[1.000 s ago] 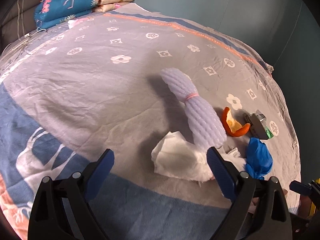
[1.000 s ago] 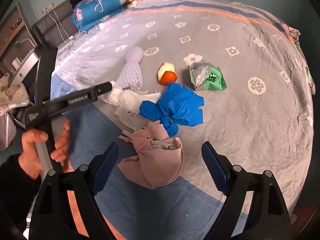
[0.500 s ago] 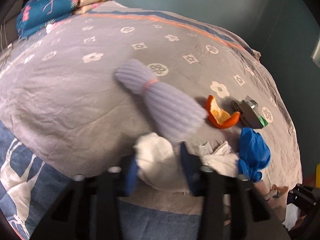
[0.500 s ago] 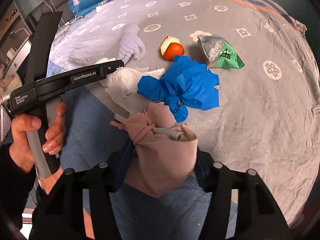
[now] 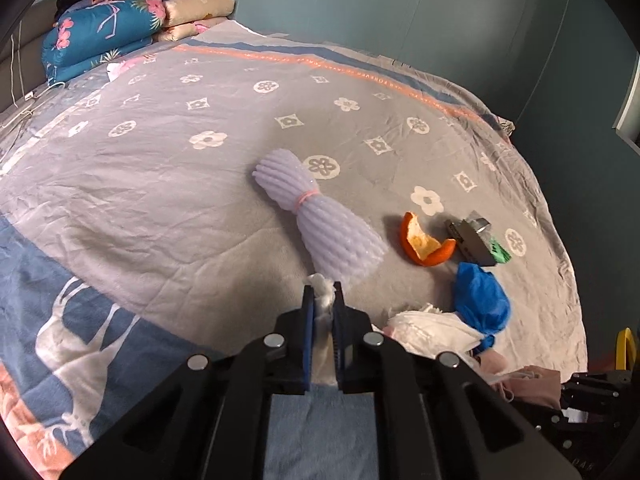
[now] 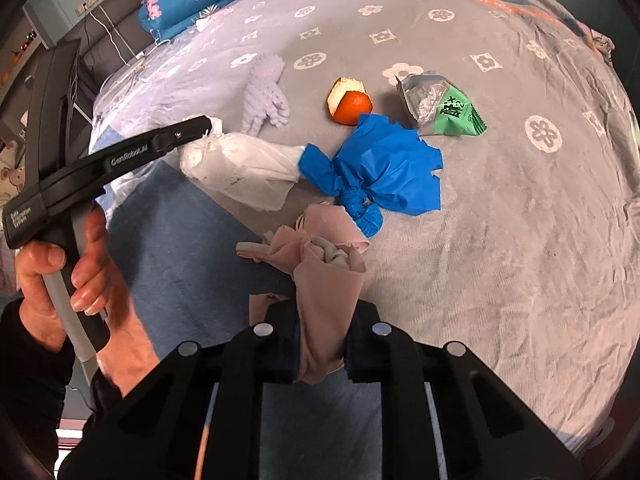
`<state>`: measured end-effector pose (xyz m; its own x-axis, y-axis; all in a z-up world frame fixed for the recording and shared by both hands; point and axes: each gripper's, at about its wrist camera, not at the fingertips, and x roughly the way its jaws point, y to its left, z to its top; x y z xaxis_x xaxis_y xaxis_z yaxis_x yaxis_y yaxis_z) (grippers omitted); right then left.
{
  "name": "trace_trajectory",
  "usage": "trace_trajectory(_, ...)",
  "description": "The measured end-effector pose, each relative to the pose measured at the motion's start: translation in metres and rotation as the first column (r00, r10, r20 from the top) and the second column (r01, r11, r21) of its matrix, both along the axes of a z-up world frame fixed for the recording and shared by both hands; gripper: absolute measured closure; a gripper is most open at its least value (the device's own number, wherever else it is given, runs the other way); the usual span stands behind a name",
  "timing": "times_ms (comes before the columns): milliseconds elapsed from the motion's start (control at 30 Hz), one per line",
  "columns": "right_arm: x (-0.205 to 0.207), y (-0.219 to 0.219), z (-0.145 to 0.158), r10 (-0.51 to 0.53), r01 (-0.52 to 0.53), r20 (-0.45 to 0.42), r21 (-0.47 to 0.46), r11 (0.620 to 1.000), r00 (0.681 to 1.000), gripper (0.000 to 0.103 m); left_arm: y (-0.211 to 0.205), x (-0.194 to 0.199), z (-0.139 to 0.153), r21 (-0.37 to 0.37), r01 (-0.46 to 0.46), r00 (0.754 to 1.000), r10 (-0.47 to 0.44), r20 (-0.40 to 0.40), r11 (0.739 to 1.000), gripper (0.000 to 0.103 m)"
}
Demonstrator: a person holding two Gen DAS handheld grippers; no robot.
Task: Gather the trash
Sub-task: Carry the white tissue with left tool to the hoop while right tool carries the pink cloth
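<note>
A home bedroom — a wide bed (image 5: 168, 184) under a flower-printed grey cover, folded quilts (image 5: 100, 40) stacked by the headboard (image 6: 104, 24), teal walls behind.

Black left gripper (image 6: 200, 126), white "GenRobot.AI" lettering; blue-padded fingers (image 5: 307, 320), round silver screws; dark sleeve (image 6: 28, 368).

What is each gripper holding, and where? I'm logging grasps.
Left gripper: white tissue wad, by one end. Right gripper: pink mask bundle, by its near end.

White tissue (image 6: 248, 168), pink wad (image 6: 324, 280), blue bag (image 6: 384, 168), peel (image 6: 350, 102) on bedspread (image 6: 520, 220)
</note>
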<state>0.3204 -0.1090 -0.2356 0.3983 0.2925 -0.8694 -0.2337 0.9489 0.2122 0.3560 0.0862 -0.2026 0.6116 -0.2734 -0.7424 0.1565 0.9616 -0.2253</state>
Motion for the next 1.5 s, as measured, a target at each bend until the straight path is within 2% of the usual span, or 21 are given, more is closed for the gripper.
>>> trace_trajectory(400,-0.036,-0.013,0.051,0.0,-0.004,0.1,0.036,0.999,0.995,0.088,0.021,-0.044,0.033,-0.065,-0.036,0.999,0.038,0.039,0.997,0.096)
trace_trajectory(733,-0.074,-0.041,0.088,-0.019,0.009,0.164,0.058,0.998,0.986,0.088,0.027,-0.086,0.065,-0.109,-0.054,0.994,0.065,0.091,0.993,0.096)
trace_trajectory(967,-0.099,-0.062,0.111,-0.046,0.032,0.217,0.07,0.997,0.975,0.088,0.024,-0.111,0.079,-0.132,-0.06,0.99,0.076,0.116,0.989,0.096)
trace_trajectory(1500,-0.145,-0.11,0.169,-0.117,0.073,0.356,0.136,0.988,0.927,0.088,-0.013,-0.152,0.124,-0.142,0.012,0.978,0.018,0.206,0.99,0.096)
